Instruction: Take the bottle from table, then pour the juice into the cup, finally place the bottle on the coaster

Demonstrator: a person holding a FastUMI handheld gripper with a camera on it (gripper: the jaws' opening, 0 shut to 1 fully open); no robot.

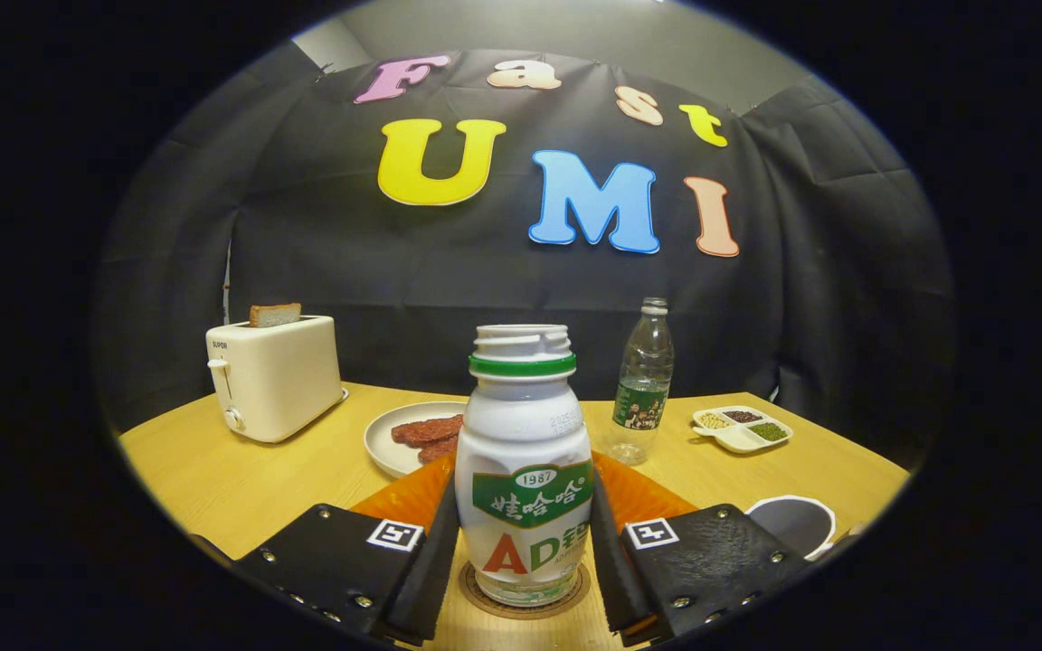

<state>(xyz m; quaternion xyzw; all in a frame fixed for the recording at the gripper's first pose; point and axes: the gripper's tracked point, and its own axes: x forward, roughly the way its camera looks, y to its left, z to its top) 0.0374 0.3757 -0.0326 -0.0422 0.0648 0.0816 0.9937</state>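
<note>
White and uncapped, the bottle (524,470) stands on a round coaster (525,592) between our gripper's (524,551) 2 fingers, which flank its sides; whether they press it we cannot tell. Its label reads "1987" and "AD". Beyond we see a plate of meat (394,434), a toaster (273,377) marked "SUPOR" and a clear water bottle (643,384).
</note>
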